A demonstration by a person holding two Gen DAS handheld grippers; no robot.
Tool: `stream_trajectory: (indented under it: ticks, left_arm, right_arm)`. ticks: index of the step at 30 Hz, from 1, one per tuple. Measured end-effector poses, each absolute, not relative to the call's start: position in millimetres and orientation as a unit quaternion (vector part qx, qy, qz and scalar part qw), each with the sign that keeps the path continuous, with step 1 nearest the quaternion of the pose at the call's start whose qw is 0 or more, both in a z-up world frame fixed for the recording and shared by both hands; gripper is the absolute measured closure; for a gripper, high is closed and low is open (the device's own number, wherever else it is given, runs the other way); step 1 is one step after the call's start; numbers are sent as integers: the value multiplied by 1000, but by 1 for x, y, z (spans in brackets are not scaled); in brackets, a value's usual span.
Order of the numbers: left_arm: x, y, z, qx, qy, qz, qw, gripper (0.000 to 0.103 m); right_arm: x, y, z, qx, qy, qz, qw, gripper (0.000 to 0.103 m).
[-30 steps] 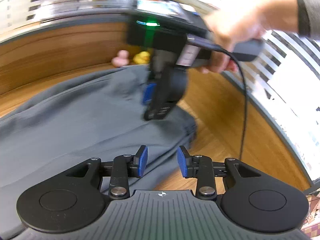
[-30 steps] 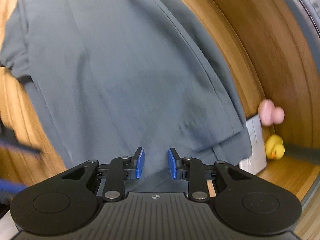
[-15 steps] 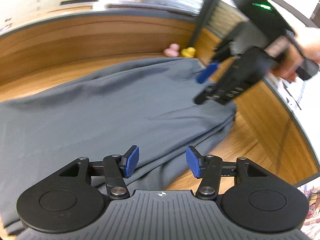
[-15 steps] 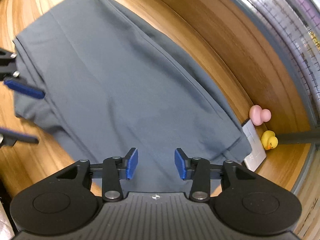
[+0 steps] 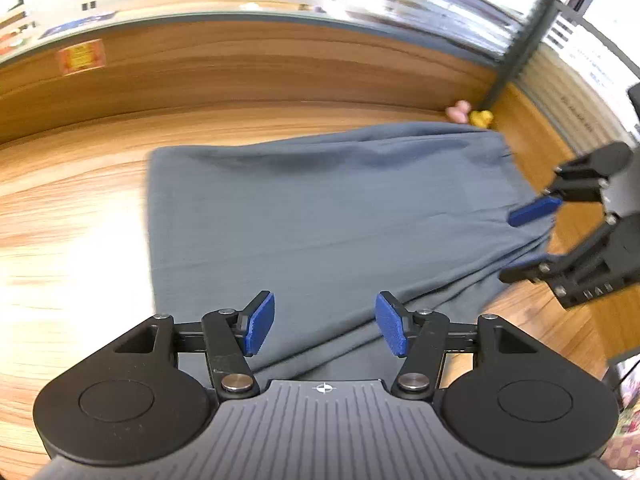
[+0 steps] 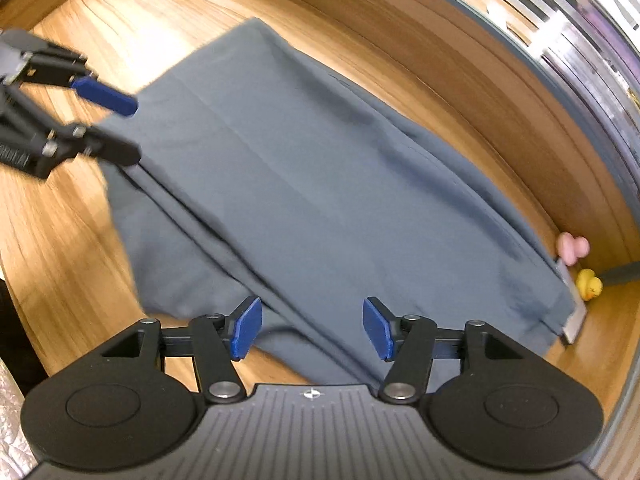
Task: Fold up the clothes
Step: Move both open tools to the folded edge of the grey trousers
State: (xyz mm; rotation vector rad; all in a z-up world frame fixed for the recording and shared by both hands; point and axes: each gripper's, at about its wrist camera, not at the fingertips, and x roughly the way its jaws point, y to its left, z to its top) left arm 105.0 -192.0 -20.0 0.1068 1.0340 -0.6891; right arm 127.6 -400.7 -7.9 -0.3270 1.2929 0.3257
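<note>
Over the garment (image 5: 340,220) both grippers — left (image 5: 325,328), right (image 6: 312,328) — hover with jaws apart, likely poised to pinch its near edge.

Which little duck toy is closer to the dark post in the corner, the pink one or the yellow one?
The yellow duck. It sits right beside the post, while the pink duck is on its far side, farther away.

left gripper (image 5: 325,325) jaws spread wider, right gripper (image 6: 312,328) likewise, both pulled back
</note>
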Motion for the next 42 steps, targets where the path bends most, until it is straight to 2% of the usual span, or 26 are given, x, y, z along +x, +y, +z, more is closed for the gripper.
stream_trajectory:
  ticks: [13,24,34,40,42]
  left_arm:
    - [156,-83,-29,79,494,-315,807,41]
    - [172,-45,-36,80,501,-311,803,40]
    - [175,-24,-37,84,507,-309,800,40]
    - [179,-15,-35,91,502,-315,801,40]
    - [179,-13,-35,96,498,-323,799,40]
  right_arm:
    - [130,-265,-35,-75,577,108,806,38]
    - [155,-180,-56,-72,563,106,817,38]
    - [174,-147,-89,-94,564,85,816,39]
    - [175,-151,-100,-91,560,72,820,51]
    - [174,-155,-99,-88,558,70,822,62]
